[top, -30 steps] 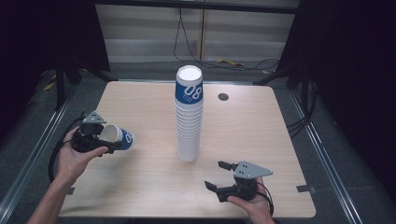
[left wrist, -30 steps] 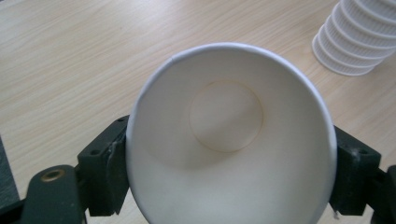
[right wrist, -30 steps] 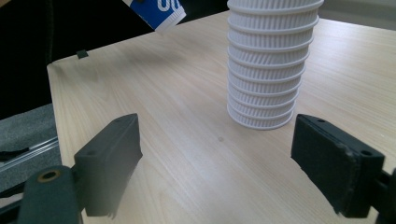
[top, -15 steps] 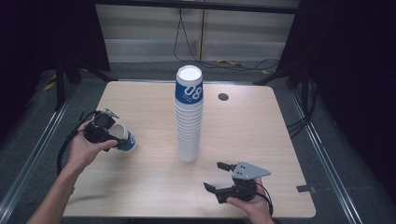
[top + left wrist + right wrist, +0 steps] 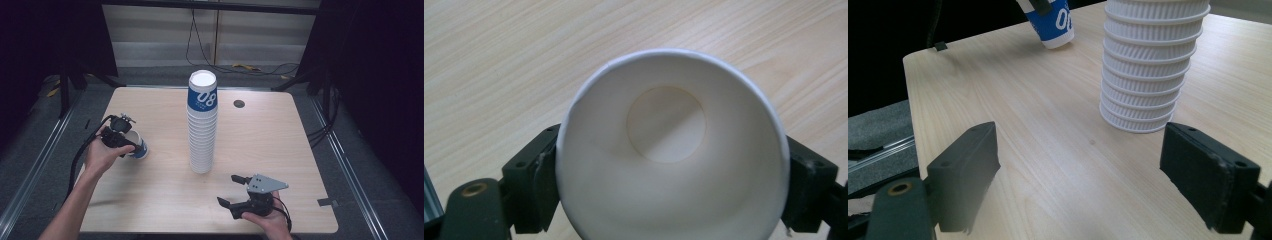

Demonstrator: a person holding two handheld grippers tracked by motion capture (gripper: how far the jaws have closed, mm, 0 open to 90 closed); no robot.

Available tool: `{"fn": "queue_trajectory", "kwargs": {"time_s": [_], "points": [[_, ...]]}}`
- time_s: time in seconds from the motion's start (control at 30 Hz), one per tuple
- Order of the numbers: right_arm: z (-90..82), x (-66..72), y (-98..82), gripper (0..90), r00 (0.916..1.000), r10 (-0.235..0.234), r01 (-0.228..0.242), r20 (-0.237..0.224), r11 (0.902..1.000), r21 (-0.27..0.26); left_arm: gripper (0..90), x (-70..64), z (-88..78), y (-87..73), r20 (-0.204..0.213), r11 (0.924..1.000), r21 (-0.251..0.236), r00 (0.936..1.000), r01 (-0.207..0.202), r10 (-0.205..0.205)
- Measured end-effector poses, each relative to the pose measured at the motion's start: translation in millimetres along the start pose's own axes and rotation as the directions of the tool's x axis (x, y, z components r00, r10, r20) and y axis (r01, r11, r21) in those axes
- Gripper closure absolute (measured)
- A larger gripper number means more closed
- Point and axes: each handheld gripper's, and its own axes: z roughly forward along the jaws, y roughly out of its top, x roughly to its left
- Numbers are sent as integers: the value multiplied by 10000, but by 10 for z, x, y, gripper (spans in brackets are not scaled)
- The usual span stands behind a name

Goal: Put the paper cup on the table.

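Observation:
A tall stack of white paper cups [image 5: 202,125] with a blue-banded top cup stands at the table's middle. At the left, my left gripper [image 5: 125,142] is shut on a single blue and white cup [image 5: 137,147], held tilted just above the wood. The left gripper view looks straight into that cup [image 5: 669,150], its rim squeezed between the two black jaws. My right gripper [image 5: 235,191] rests open near the front edge, jaws pointing left toward the stack's foot. In the right gripper view the stack [image 5: 1150,60] stands ahead right and the held cup [image 5: 1050,22] is far off.
A small round dark grommet [image 5: 239,104] sits in the tabletop behind the stack at the right. Cables trail from both grippers. Dark floor and metal rails surround the light wooden table [image 5: 280,135].
My left hand has carried the cup rightward and a little toward the stack, turning it more upright. The right gripper has stayed where it was.

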Motion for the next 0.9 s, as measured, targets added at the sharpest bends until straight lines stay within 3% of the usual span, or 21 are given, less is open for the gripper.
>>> {"fn": "queue_trajectory", "kwargs": {"time_s": [0.13,0.43,0.7,0.9], "points": [[8,-8,-1,156,10000,36,-36,11,10000,38,152,7,23,38,-54,10000,17,10000,-69,69],[2,-2,-14,159,10000,26,-26,-80,10000,-34,143,-5,113,67,-98,9988,-491,9999,-73,68],[8,-8,-25,159,9999,85,-85,-102,10000,-9,137,-2,170,34,348,9972,-748,9993,-87,113],[18,-5,-26,159,9999,76,-76,-119,10000,-28,135,21,206,-50,352,9880,-1543,9994,85,-31]]}}
